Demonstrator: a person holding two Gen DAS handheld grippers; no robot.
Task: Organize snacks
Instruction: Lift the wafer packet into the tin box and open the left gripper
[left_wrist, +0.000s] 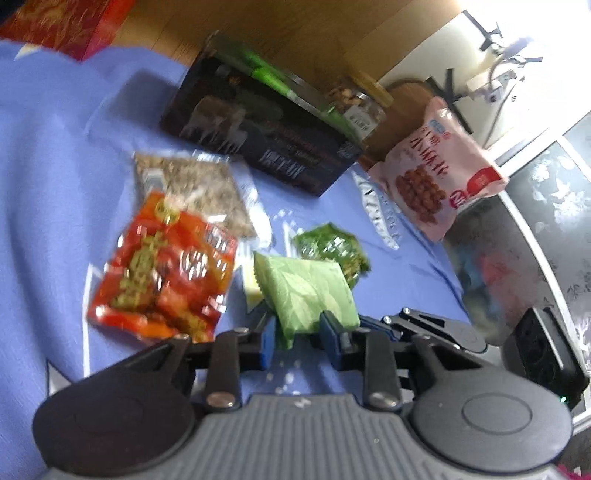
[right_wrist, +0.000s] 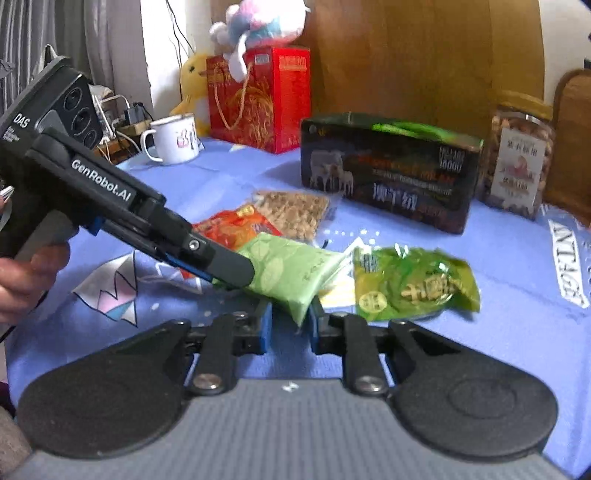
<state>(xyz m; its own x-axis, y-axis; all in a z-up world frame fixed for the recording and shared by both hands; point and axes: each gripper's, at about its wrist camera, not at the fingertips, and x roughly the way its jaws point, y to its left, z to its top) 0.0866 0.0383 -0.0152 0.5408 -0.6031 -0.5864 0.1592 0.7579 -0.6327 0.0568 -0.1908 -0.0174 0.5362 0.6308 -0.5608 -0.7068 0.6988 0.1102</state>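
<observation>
**Pale green packet held from two ends**

Matte pale-green wrapping with a leaf print and a zigzag end seam: in the left wrist view this flat packet (left_wrist: 308, 291) sits between the blue pads of the left gripper (left_wrist: 297, 332), whose jaws are narrowed onto its near end. It is raised over a blue cloth (left_wrist: 48, 206). To its left lies a glossy red bag (left_wrist: 166, 269), partly over a clear bag of brown seeds (left_wrist: 192, 188). Just behind the packet is a crinkly dark-green bag (left_wrist: 332, 247). Farther back stand a dark rectangular box (left_wrist: 255, 136) and a pink pouch (left_wrist: 436, 173).

In the right wrist view the right gripper (right_wrist: 290, 325) has its jaws nearly closed on the packet's (right_wrist: 291, 273) lower corner, while the left gripper (right_wrist: 236, 271) grips its far end from the left. The shiny green bag (right_wrist: 413, 284) lies just to the right. Behind are the box (right_wrist: 388, 170), a clear jar of nuts (right_wrist: 517, 166), a red gift bag (right_wrist: 258, 99) and a white enamel mug (right_wrist: 173, 138).
</observation>
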